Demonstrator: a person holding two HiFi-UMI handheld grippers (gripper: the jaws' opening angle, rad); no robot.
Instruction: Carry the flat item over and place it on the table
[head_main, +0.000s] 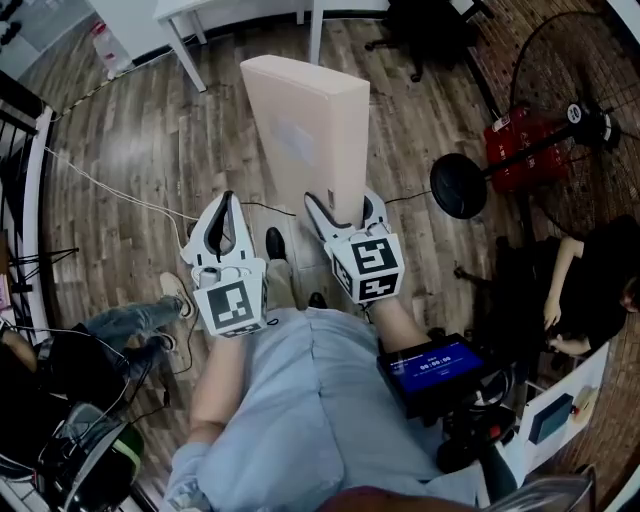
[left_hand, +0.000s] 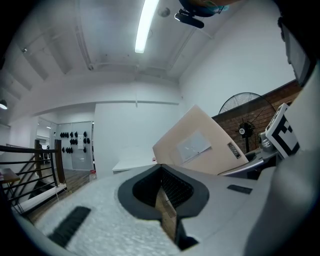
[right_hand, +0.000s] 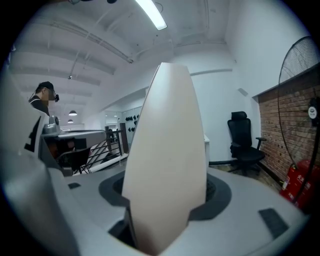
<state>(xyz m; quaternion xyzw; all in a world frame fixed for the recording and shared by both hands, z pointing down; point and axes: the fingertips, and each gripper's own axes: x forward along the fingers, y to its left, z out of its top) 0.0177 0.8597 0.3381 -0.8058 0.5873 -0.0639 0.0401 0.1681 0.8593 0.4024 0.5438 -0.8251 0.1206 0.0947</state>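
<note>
A flat beige box (head_main: 305, 130) stands on edge above the wood floor, gripped at its lower end by my right gripper (head_main: 345, 207), whose jaws are shut on its two faces. In the right gripper view the box (right_hand: 167, 160) rises straight up out of the jaws and hides what lies ahead. My left gripper (head_main: 228, 203) hangs beside it to the left, shut and holding nothing. The left gripper view has the box (left_hand: 200, 147) tilted at the right, past the closed jaws. A white table (head_main: 195, 15) stands ahead at the top edge.
A standing fan (head_main: 575, 110) with a round base (head_main: 458, 185) and a red crate (head_main: 520, 145) are at the right. A black office chair (head_main: 420, 30) is far ahead. One person sits at the right (head_main: 590, 280), another's legs (head_main: 130, 325) at the left. A railing (head_main: 25, 180) runs along the left.
</note>
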